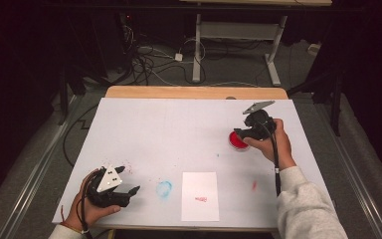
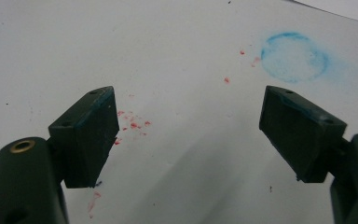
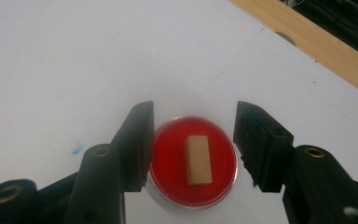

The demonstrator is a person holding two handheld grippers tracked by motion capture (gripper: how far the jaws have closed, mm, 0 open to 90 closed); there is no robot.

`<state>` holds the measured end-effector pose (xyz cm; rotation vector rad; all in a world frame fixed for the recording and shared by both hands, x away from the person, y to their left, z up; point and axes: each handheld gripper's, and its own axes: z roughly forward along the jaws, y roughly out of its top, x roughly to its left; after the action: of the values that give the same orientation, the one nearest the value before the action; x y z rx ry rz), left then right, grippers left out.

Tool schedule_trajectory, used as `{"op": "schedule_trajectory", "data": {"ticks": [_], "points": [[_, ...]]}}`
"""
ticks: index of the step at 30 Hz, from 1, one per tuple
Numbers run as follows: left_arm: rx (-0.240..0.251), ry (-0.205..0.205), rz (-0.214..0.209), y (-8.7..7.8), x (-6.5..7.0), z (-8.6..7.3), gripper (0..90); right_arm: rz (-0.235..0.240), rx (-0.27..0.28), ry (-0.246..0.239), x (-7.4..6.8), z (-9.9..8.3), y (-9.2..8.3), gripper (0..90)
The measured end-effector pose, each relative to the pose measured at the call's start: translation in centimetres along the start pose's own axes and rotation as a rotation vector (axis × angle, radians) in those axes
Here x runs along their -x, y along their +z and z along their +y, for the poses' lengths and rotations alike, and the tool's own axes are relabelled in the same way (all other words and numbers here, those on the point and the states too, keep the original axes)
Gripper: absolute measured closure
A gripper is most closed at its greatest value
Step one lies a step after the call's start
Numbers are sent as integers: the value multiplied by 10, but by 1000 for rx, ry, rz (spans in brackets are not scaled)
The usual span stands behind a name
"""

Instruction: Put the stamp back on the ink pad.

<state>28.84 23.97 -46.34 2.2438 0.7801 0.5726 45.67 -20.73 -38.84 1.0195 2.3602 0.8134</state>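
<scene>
Block (image 3: 199,160) atop red dish (image 3: 193,161), between right gripper (image 3: 193,140) jaws.

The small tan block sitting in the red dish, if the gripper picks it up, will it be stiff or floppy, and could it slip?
The tan block looks straight-edged and rectangular, so probably stiff. It lies flat in the red dish, so it is unlikely to roll. It may be wet with red ink and a bit slippery between the open right gripper pads.

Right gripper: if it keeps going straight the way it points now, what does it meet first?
Most likely the small tan block lying in the red dish. The right gripper points down at it, jaws open on either side; the remaining gap is hard to judge.
</scene>
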Motion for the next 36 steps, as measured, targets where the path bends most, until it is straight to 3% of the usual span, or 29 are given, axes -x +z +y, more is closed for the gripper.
{"op": "schedule_trajectory", "data": {"ticks": [5, 6, 13, 20, 29, 32, 36], "points": [[-1, -1, 3, 0, 0, 0, 192, -24, 101, 23, -3, -8, -8, 367], [-2, -1, 3, 0, 0, 0, 192, -33, 100, 45, -5, -9, -9, 344], [-1, 0, 6, 0, 0, 0, 192, -80, 185, 47, -14, -19, -18, 239], [1, 4, 10, 0, 1, 0, 192, -98, 277, 23, -23, -28, -35, 239], [8, 10, 13, -1, 2, 1, 192, -90, 384, -28, -39, -42, -54, 234], [8, 8, 16, -1, 2, 1, 192, -79, 420, -21, -42, -47, -60, 230], [7, 14, 14, -2, 2, 1, 192, -95, 424, -43, -48, -53, -66, 228]]}}
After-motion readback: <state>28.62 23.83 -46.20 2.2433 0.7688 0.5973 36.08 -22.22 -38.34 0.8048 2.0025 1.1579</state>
